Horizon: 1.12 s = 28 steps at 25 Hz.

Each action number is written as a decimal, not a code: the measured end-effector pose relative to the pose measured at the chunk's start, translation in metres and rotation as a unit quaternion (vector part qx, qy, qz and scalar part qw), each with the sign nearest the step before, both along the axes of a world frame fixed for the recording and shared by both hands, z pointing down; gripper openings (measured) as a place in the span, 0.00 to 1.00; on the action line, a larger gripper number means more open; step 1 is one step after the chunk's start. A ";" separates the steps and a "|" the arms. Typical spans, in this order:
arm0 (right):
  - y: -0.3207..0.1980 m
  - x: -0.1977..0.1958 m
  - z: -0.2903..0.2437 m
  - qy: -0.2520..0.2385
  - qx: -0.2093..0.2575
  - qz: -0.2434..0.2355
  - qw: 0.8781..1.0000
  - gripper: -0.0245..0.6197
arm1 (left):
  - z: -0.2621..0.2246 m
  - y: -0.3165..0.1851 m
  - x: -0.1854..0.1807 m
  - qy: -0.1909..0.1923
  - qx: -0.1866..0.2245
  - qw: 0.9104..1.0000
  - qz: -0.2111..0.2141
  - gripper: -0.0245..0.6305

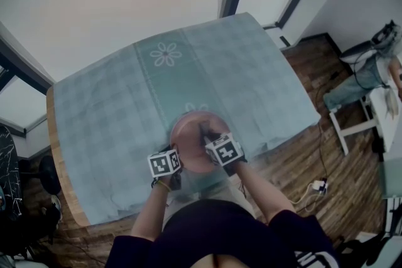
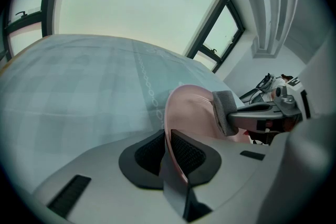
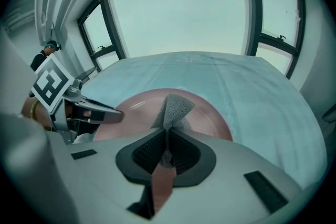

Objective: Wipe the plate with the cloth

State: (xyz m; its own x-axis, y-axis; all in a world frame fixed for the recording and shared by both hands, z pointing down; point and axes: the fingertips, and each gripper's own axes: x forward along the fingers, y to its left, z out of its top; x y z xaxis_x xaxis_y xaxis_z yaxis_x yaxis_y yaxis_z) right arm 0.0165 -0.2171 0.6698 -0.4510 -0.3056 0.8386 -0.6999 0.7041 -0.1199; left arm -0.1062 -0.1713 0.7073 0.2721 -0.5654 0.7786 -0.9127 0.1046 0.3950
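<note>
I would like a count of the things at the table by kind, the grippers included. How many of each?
pink plate: 1
grey cloth: 1
checked tablecloth: 1
grippers: 2 (left gripper, right gripper)
Total: 5

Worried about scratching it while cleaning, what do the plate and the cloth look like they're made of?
The plate is pink, smooth and faintly glossy with a raised rim: glazed ceramic or hard plastic, the look leaves it open. The cloth is grey with a visible mesh weave and folds limply: probably a soft knitted dishcloth.
</note>
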 end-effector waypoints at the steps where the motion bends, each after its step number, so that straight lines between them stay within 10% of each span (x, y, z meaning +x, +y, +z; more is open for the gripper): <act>1: -0.004 0.006 0.002 0.010 0.001 0.007 1.000 0.09 | 0.000 0.000 0.000 0.000 0.000 1.000 0.000 0.11; 28: 0.009 0.017 0.035 0.102 -0.026 -0.011 0.994 0.09 | 0.000 0.000 -0.001 0.005 0.000 1.000 0.004 0.11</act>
State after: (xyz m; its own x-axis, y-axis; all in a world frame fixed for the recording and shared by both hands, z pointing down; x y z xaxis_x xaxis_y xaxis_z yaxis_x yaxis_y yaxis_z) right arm 0.0334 -0.2082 0.7048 -0.2764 -0.2509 0.9277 -0.6979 0.7161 -0.0142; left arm -0.1072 -0.1709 0.7074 0.2842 -0.5637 0.7755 -0.9095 0.0974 0.4041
